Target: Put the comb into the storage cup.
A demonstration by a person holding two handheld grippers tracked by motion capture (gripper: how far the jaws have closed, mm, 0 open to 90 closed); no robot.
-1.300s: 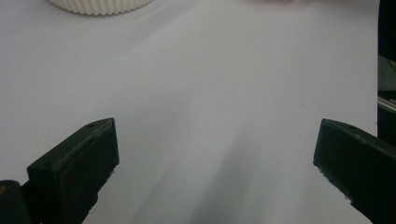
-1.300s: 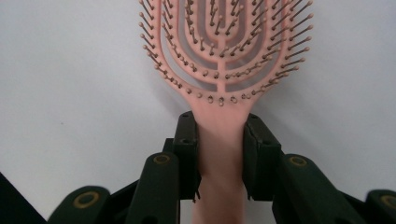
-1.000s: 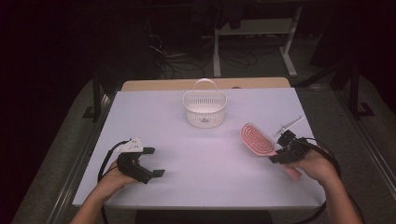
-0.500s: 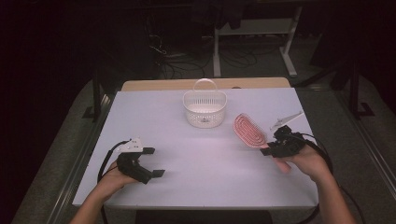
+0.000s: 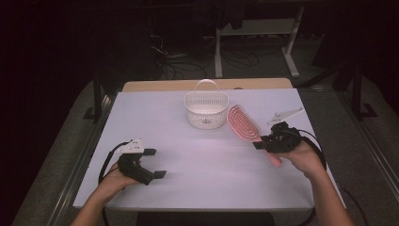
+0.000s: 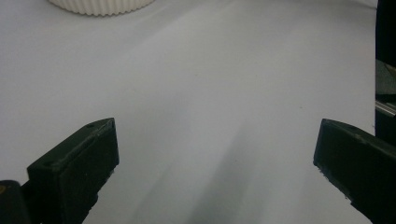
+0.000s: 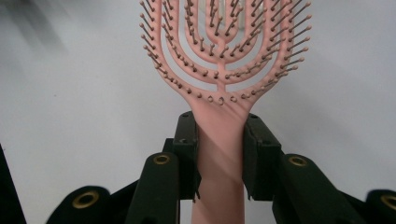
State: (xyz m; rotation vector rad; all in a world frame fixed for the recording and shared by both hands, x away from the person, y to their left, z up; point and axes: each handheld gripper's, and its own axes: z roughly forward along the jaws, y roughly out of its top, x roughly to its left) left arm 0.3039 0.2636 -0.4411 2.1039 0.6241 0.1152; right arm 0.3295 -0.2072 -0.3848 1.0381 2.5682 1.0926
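The right tongs [image 5: 263,142] sit near the 4 o'clock part of the white bench [image 5: 207,160] in the high view, clamped on the handle of a pink hairbrush [image 5: 243,123]. In the right gripper view the two jaws press against either side of that hairbrush's [image 7: 219,140] neck, just below where the bristled head fans out, and the head runs straight up toward 12 o'clock from the tongs [image 7: 219,154]. Seen from above, the brush head points out from the tongs toward 10 o'clock, bristle side up, while the end of the handle sticks out behind them toward 4 o'clock under the person's right hand [image 5: 301,157]. The tip of the head lies just beside the white basket [image 5: 206,109], at the basket's 3 o'clock side; whether they touch cannot be told. The left tongs [image 5: 155,163] rest at about 8 o'clock on the bench, held in the left hand [image 5: 115,181]. Their jaws stand wide apart with bare bench between them in the left gripper view, where the tongs [image 6: 215,154] face the basket's [image 6: 100,5] ribbed base at 11 o'clock.
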